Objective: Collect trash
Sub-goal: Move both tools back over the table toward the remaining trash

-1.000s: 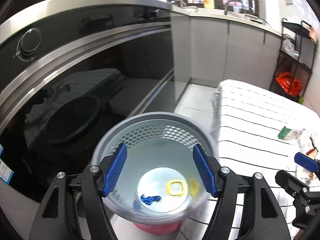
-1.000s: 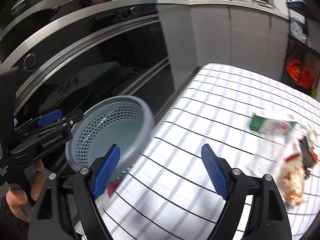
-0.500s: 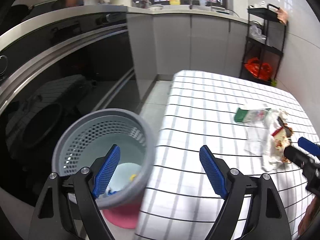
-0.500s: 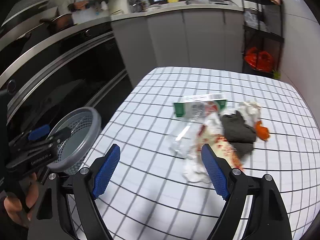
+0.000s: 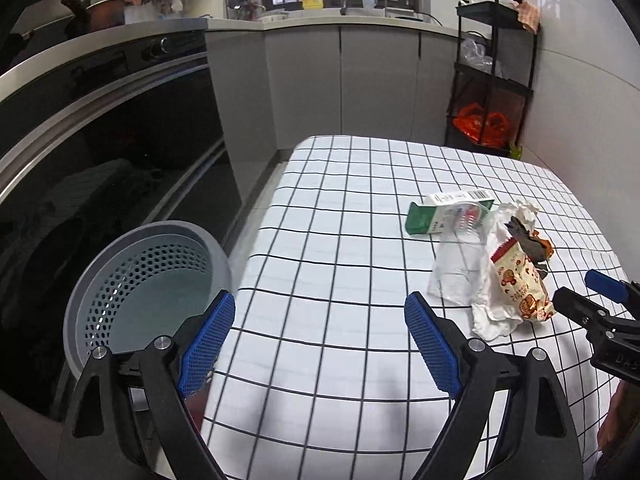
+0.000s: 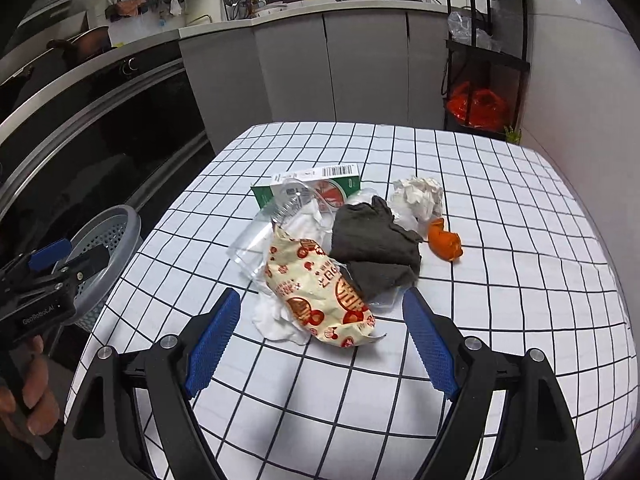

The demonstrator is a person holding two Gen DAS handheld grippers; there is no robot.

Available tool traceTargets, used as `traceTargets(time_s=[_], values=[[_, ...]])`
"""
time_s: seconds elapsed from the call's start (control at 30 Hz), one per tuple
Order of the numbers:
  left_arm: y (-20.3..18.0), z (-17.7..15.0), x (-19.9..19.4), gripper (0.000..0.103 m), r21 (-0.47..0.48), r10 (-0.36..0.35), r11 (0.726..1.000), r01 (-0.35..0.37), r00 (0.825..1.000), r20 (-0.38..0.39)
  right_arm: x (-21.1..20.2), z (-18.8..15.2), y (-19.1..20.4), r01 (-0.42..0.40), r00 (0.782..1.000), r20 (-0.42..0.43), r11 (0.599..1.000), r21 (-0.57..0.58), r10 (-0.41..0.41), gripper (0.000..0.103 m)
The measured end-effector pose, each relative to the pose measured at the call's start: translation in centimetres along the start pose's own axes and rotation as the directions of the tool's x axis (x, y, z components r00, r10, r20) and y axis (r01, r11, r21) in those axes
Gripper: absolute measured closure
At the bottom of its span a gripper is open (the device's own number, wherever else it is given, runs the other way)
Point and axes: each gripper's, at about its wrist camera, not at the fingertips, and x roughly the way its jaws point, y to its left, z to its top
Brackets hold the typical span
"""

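Note:
A pile of trash lies on the checked tablecloth (image 6: 500, 280): a printed snack wrapper (image 6: 320, 292), a dark grey cloth (image 6: 372, 240), a crumpled white tissue (image 6: 418, 198), an orange scrap (image 6: 444, 240), a clear plastic cup (image 6: 264, 232) and a green-white carton (image 6: 316, 186). My right gripper (image 6: 320, 344) is open and empty just in front of the wrapper. My left gripper (image 5: 320, 344) is open and empty over the table's left edge, beside the grey perforated bin (image 5: 148, 288). The pile shows in the left wrist view, with the wrapper (image 5: 516, 280) and carton (image 5: 444, 212).
The bin (image 6: 104, 248) stands on the floor by the table's left side, in front of a dark oven front (image 5: 100, 168). Grey cabinets (image 6: 340, 64) run along the back. A black rack (image 6: 484, 52) with an orange bag stands at the back right.
Both grippers have swung right from the bin toward the table. The trash pile is now closer and centred before the right gripper. Both stay open.

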Motion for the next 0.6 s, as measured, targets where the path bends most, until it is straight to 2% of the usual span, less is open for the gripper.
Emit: traceTargets(time_s=[0.23, 0.5, 0.6], values=[[-1.5, -0.7, 1.8, 0.017, 0.047, -0.017, 0.999, 0.019, 0.999, -0.043, 0.7, 0.0, -0.1, -0.017, 1.0, -0.026, 1.0, 0.007, 0.017, 0.023], [-2.6, -0.4, 3.3, 0.017, 0.074, -0.007, 0.997, 0.01, 0.999, -0.043, 2.7, 0.4, 0.5, 0.02, 0.999, -0.043, 0.998, -0.068, -0.023, 0.023], [-2.1, -0.3, 3.8, 0.017, 0.049, -0.011, 0.999, 0.014, 0.999, -0.052, 3.7, 0.5, 0.5, 0.03, 0.998, -0.058, 0.996, -0.083, -0.035, 0.023]])
